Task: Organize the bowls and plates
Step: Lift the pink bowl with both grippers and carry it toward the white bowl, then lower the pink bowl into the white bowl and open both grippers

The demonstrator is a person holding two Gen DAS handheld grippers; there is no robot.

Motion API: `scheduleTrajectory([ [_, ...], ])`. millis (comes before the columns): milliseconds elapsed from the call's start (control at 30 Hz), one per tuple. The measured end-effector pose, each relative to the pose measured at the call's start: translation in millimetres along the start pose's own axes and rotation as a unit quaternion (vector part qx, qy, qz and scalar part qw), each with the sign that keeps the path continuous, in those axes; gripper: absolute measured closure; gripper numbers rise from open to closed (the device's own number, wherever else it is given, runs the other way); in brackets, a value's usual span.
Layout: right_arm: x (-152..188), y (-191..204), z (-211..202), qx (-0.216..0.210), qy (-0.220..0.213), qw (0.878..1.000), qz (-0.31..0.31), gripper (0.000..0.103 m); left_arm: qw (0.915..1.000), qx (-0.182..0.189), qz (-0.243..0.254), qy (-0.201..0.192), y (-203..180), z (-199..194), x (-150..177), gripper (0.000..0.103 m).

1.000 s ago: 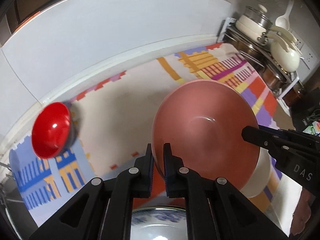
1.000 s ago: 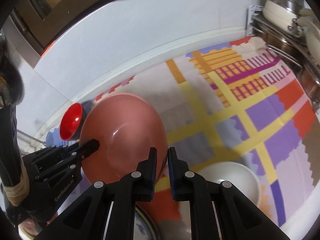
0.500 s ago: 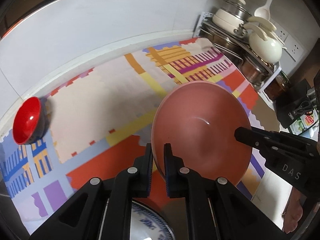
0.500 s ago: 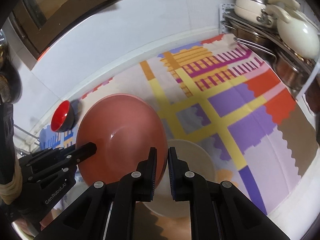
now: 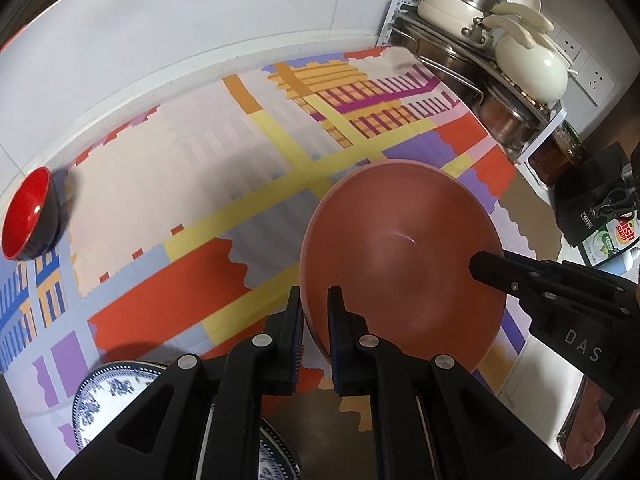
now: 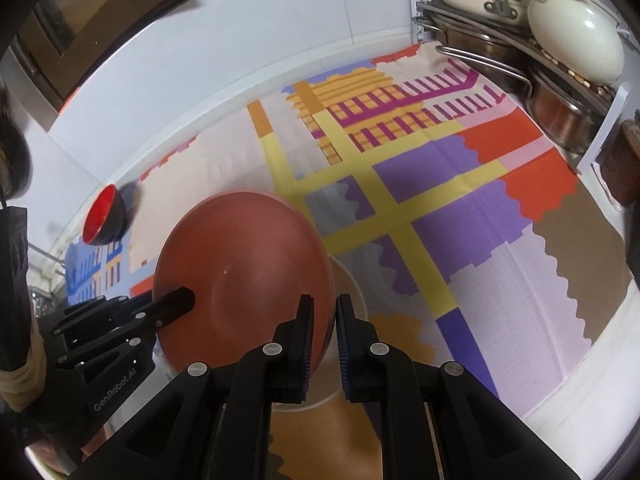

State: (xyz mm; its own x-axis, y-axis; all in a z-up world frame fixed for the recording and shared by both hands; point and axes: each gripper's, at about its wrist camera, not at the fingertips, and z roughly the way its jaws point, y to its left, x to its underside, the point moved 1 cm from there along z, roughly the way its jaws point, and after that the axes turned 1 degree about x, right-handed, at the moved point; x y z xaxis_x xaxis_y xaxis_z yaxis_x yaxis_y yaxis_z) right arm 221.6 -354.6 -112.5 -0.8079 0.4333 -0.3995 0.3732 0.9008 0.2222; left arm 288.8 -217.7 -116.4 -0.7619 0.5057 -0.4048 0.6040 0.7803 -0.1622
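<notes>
Both grippers carry a large terracotta-pink plate (image 5: 400, 248) above the patterned tablecloth. My left gripper (image 5: 315, 308) is shut on its left rim, and my right gripper (image 6: 324, 316) is shut on its right rim; the same plate (image 6: 244, 272) fills the lower left of the right wrist view. Under its right edge a cream bowl (image 6: 354, 296) rests on the cloth, mostly hidden. A red bowl with a black outside (image 5: 28, 220) lies tilted at the far left, and shows again as the red bowl (image 6: 105, 216). A blue-and-white plate (image 5: 108, 396) lies near the front edge.
A wire rack (image 5: 472, 68) at the back right holds steel pans and cream pots (image 5: 532, 64). A dish soap pack (image 5: 612, 236) and a black box stand at the right. A white wall (image 5: 180, 20) bounds the back of the tablecloth (image 6: 460, 208).
Both grippers have carried the pink plate rightward across the cloth. The red bowl has slid toward the left edge of both views, and the rack has come closer.
</notes>
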Motion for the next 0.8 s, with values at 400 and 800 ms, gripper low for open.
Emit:
scheduleTrajectory([
  [400, 8, -10, 15, -0.001, 0.024, 1.0, -0.013, 0.09, 0.9995, -0.004, -0.008, 0.03, -6, 19, 8, 0.086],
  [800, 14, -12, 23, 0.0, 0.041, 0.999, -0.023, 0.089, 0.9994, -0.007, -0.002, 0.032, -11, 22, 9, 0.077],
])
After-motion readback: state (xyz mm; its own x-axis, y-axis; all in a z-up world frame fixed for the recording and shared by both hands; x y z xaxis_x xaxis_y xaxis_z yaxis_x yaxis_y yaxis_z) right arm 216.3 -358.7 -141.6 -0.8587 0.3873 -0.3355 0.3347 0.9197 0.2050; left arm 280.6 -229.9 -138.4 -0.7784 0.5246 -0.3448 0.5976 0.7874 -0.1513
